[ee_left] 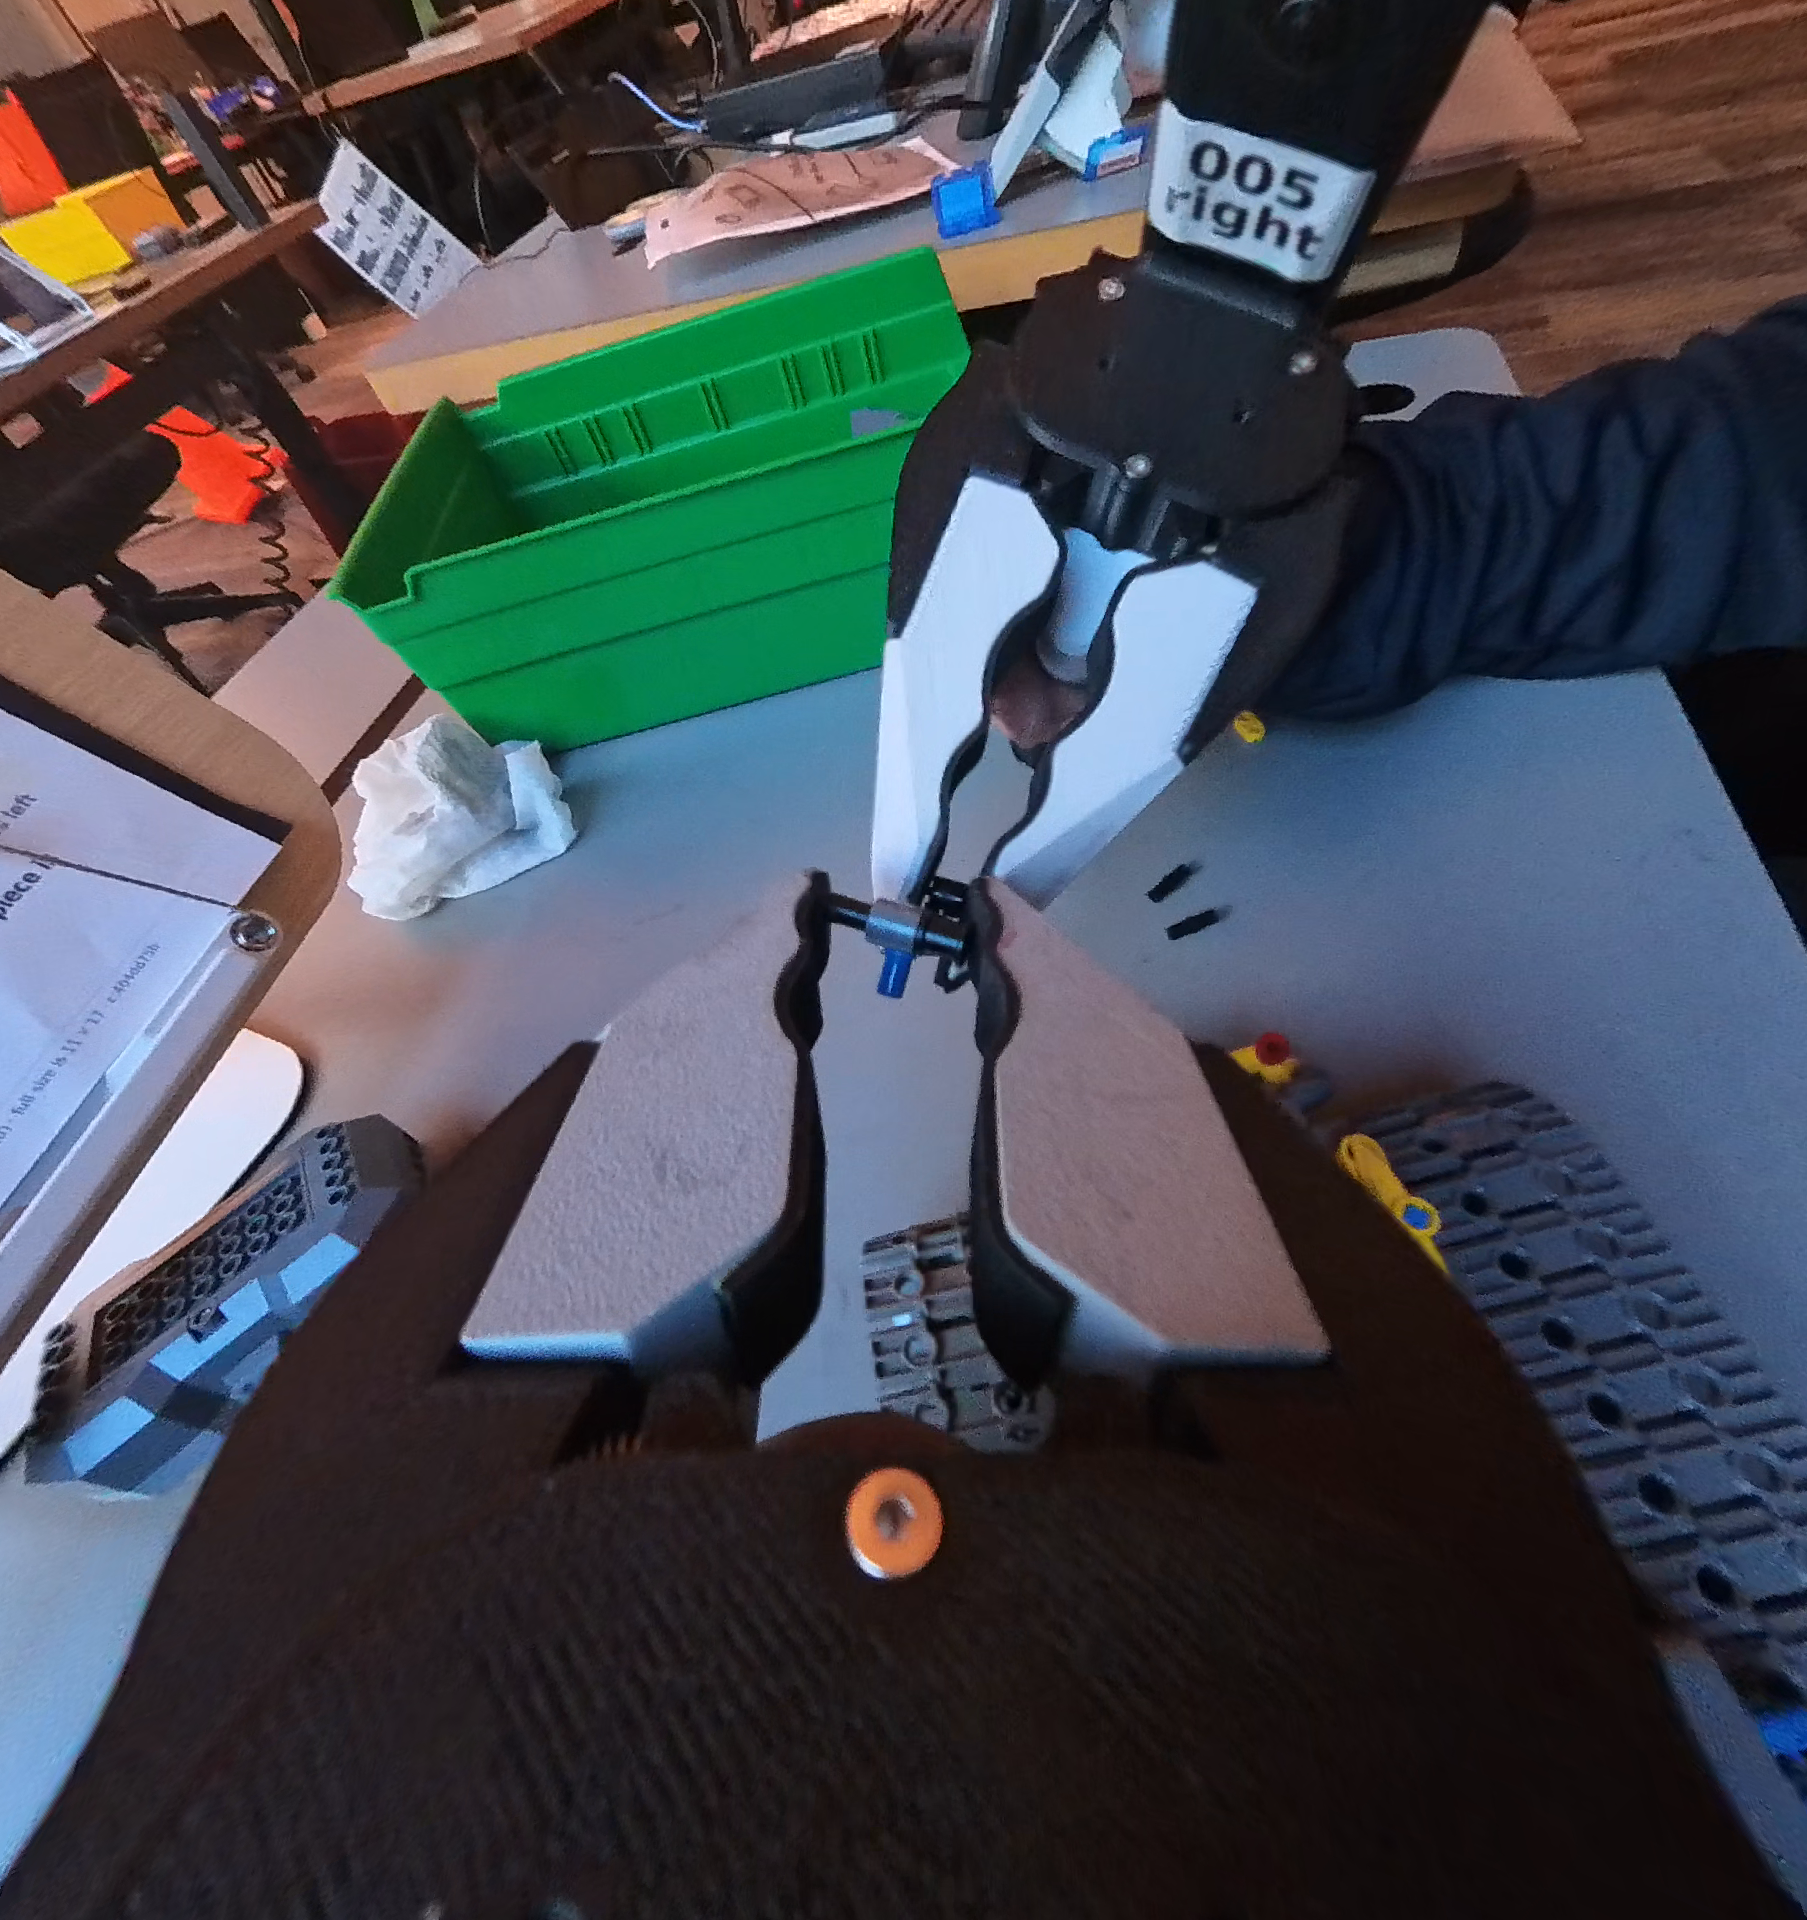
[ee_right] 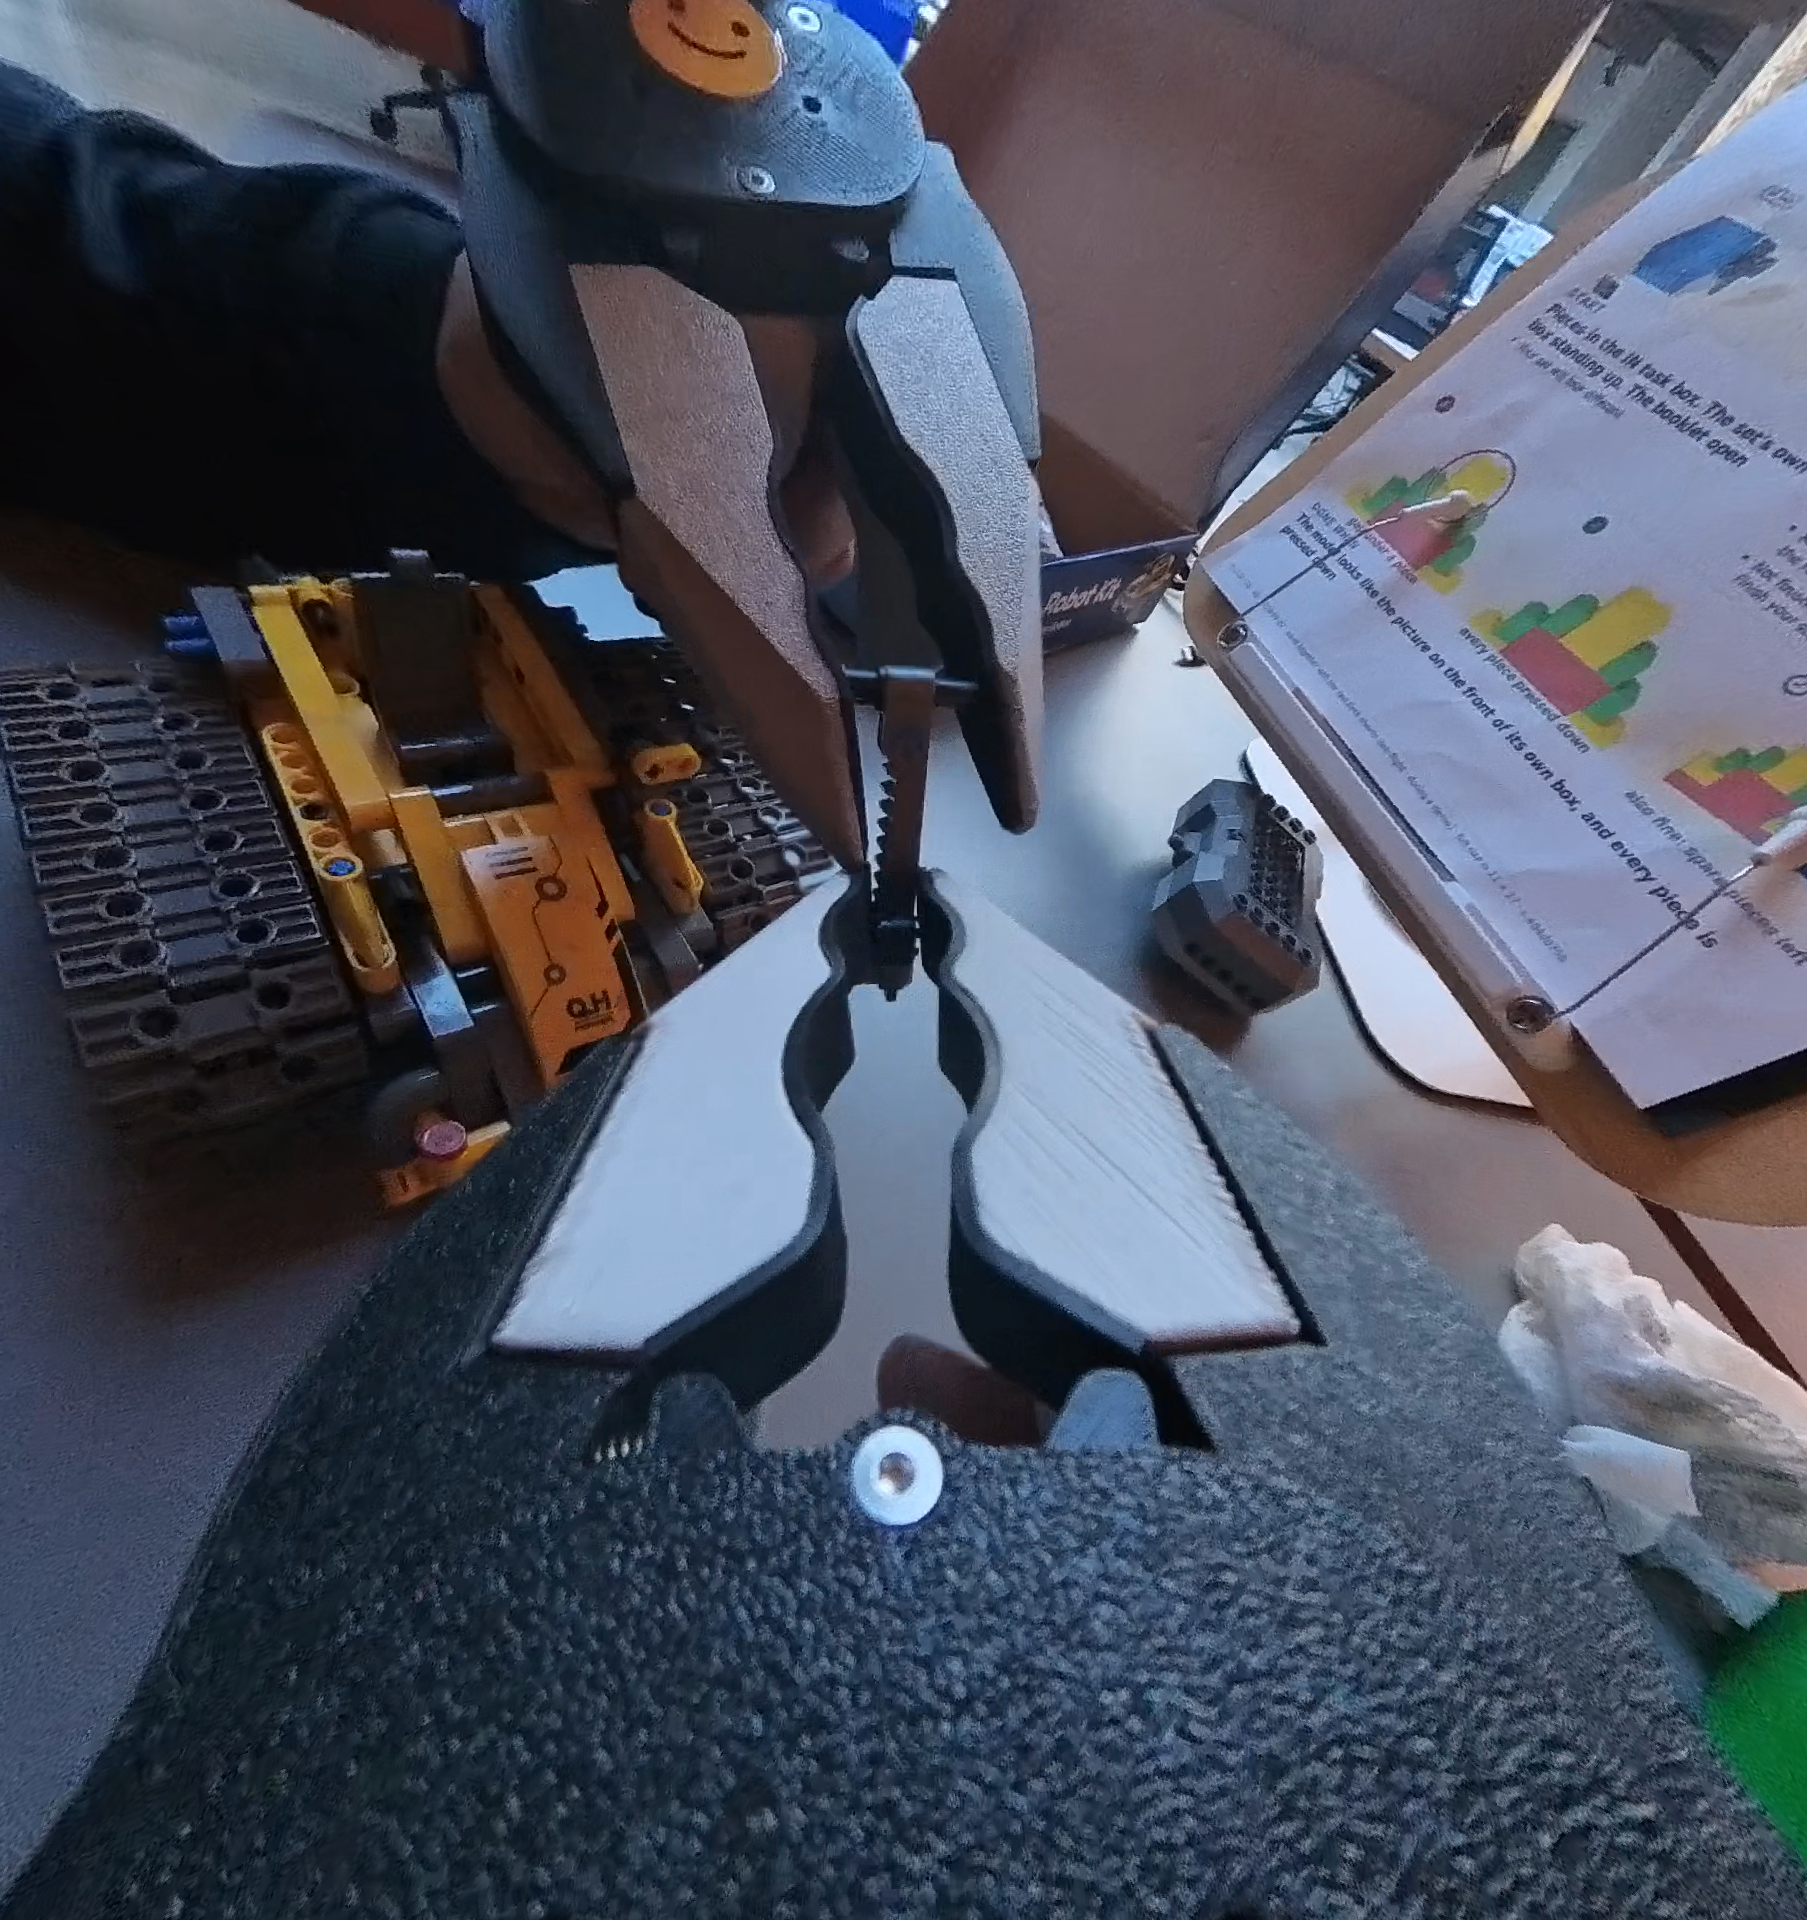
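My left gripper (ee_left: 897, 909) is shut on a short black axle (ee_left: 930, 940), held end to end between its fingertips. The axle carries a grey connector (ee_left: 891, 925) and a blue pin (ee_left: 891, 977). My right gripper (ee_right: 894, 894) is shut on a black toothed rack piece (ee_right: 899, 821) that joins the axle (ee_right: 909, 681). The two grippers meet tip to tip above the grey table (ee_left: 670, 831). In the left wrist view the right gripper (ee_left: 956, 883) reaches down from above. In the right wrist view the left gripper (ee_right: 930, 790) comes from above.
A yellow tracked vehicle model (ee_right: 411, 831) sits by the grippers; its track (ee_left: 1605, 1299) shows at right. A green bin (ee_left: 650, 540) stands behind. Nearby lie crumpled tissue (ee_left: 452, 821), a grey brick block (ee_right: 1242, 904), two black pins (ee_left: 1185, 904) and a printed sheet on a wooden stand (ee_right: 1553, 623). The grippers are tip to tip, or close to it.
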